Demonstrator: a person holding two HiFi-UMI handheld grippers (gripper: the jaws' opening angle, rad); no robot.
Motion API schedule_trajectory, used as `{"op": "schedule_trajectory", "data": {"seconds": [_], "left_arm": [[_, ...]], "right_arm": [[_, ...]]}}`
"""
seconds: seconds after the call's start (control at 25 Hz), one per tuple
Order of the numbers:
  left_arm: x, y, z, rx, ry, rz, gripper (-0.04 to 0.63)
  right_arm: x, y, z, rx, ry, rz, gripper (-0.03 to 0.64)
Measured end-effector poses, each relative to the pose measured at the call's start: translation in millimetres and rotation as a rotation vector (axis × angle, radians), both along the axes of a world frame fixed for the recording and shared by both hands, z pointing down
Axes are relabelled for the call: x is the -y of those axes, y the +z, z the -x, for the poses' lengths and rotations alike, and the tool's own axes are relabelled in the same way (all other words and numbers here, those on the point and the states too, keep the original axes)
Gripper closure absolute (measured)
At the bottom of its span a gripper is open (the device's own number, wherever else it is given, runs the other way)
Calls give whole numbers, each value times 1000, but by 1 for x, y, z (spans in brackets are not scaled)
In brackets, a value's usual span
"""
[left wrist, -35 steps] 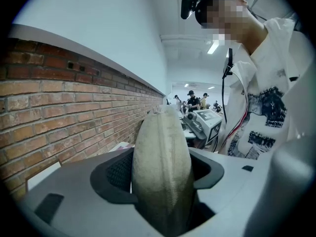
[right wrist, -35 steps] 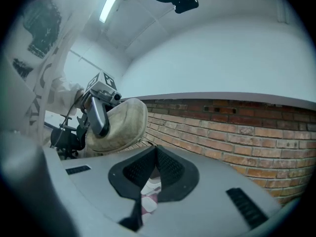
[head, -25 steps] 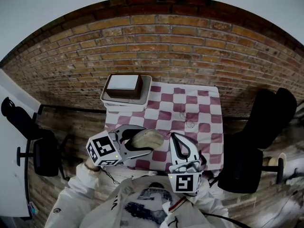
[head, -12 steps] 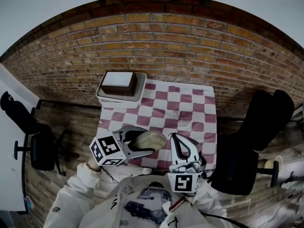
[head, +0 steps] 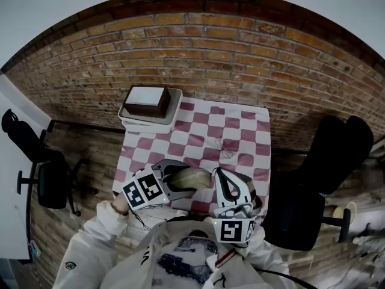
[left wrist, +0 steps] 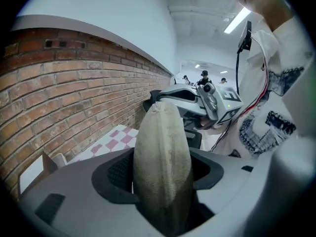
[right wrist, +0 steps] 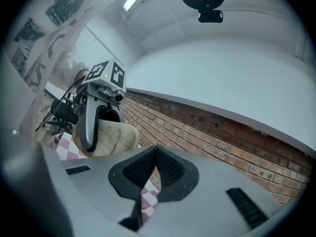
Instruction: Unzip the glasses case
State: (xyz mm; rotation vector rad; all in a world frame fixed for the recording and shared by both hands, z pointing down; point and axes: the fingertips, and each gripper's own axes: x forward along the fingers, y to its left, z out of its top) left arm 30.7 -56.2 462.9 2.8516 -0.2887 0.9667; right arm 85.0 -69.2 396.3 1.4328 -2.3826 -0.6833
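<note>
The beige fabric glasses case [head: 194,176] is held above the table's near edge, with my left gripper [head: 178,180] shut on it. In the left gripper view the case [left wrist: 163,157] fills the gap between the two jaws and points away, its far tip near the right gripper [left wrist: 197,100]. My right gripper [head: 219,174] hangs just right of the case, jaws shut with nothing between them. In the right gripper view its pads [right wrist: 156,152] meet, and the case [right wrist: 112,137] sits off to the left in the left gripper [right wrist: 94,117], apart from them.
A table with a red-and-white checked cloth [head: 240,134] stands against a brick wall. A white tray [head: 129,118] with a brown box [head: 146,103] is at its far left corner. Black chairs stand at the left [head: 45,182] and right [head: 328,161].
My left gripper has carried the case a little lower and nearer the right gripper. The right gripper has shifted slightly and stays shut.
</note>
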Motion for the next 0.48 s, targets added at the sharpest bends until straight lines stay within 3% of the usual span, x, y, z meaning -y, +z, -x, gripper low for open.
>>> {"op": "schedule_trajectory", "data": {"seconds": [0.48], "left_arm": [[3, 25, -20, 177, 25, -60, 302]], "right_arm": [[-1, 10, -14, -65, -49, -21, 600]]}}
